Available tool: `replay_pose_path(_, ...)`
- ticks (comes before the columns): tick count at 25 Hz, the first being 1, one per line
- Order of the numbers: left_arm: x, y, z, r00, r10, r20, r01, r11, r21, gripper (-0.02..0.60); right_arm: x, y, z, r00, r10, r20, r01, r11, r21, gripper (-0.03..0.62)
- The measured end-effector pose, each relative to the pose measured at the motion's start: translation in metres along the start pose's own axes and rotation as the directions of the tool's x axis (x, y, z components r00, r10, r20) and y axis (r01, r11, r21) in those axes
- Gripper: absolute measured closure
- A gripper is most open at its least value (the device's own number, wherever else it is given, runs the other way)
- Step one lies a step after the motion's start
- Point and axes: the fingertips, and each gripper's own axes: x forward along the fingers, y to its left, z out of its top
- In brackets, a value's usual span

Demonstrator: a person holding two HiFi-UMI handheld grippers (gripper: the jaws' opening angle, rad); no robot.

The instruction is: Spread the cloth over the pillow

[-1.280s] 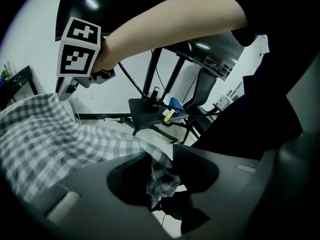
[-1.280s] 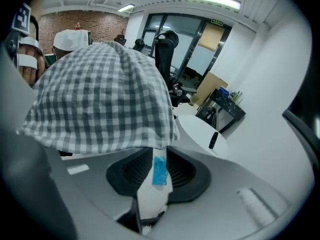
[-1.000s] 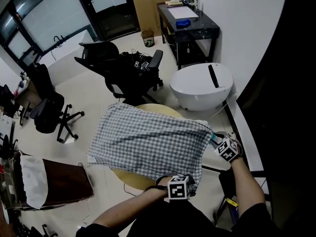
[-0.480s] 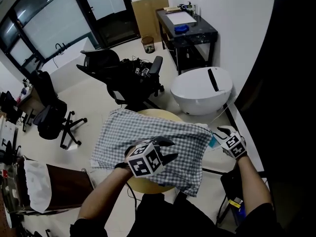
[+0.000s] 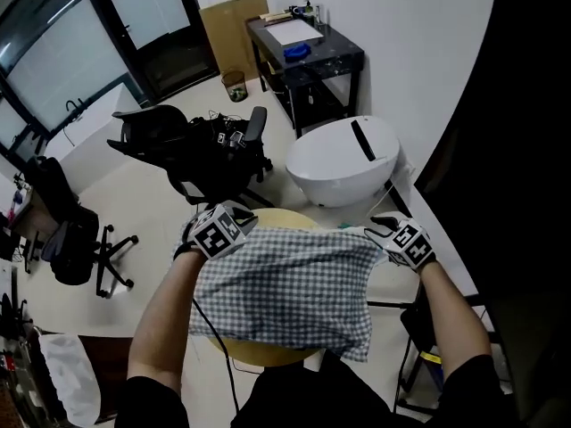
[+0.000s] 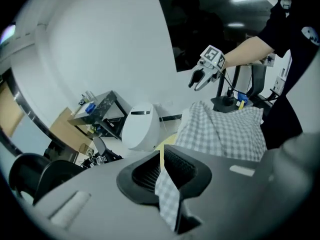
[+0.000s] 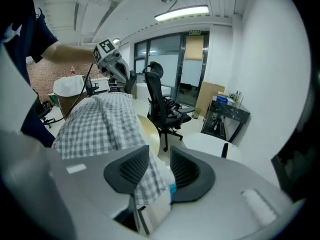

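A grey-and-white checked cloth point(image 5: 285, 288) lies over the pillow on a round yellow table point(image 5: 268, 353). Only a white pillow corner point(image 7: 157, 204) with a blue tag shows. My left gripper point(image 5: 203, 239) is at the cloth's far left corner. Its jaws have just been closing and now pinch a fold of cloth point(image 6: 167, 194). My right gripper point(image 5: 393, 234) holds the far right corner, its jaws closed on cloth point(image 7: 95, 119) and pillow corner together. Each gripper shows in the other's view: the right gripper point(image 6: 202, 76) and the left gripper point(image 7: 112, 64).
A white rounded pod point(image 5: 343, 159) stands just beyond the table. A black office chair point(image 5: 205, 150) is at the far left, another chair point(image 5: 67, 239) further left. A black desk point(image 5: 308, 56) and cardboard point(image 5: 227, 25) stand at the back. A white wall runs along the right.
My left gripper left the cloth's near edge, swept across and up to the far left corner, and closed on it. The right gripper rose slightly with its corner.
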Motion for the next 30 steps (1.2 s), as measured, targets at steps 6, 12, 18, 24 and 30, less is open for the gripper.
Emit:
replay_pose_path(6,0.058,0.011,-0.041,0.971,-0.214,-0.104,0.211,0.977,-0.035,0.557,0.032,-0.005,-0.015,0.994,0.033,-0.101,-0.03,0.999,0.034,0.45)
replay_pose_path(12,0.096,-0.013,-0.077,0.877,-0.429,-0.216,0.424,0.903,-0.071,0.429,0.056,0.002,-0.036,0.979,0.113,-0.168,-0.098,0.991,0.094,0.45)
replay_pose_path(18,0.108,-0.037,-0.086,0.818,-0.546,-0.179,0.536,0.838,-0.105,0.397,0.07,0.021,-0.062,0.94,0.224,-0.258,-0.21,0.974,0.083,0.408)
replay_pose_path(24,0.109,-0.048,-0.093,0.805,-0.562,-0.192,0.555,0.827,-0.096,0.508,0.077,0.03,-0.062,0.932,0.248,-0.263,-0.243,0.969,0.052,0.541)
replay_pose_path(30,0.1,-0.031,-0.083,0.861,-0.484,-0.158,0.487,0.873,-0.021,0.58,0.068,0.017,-0.049,0.959,0.18,-0.219,-0.186,0.983,-0.004,0.585)
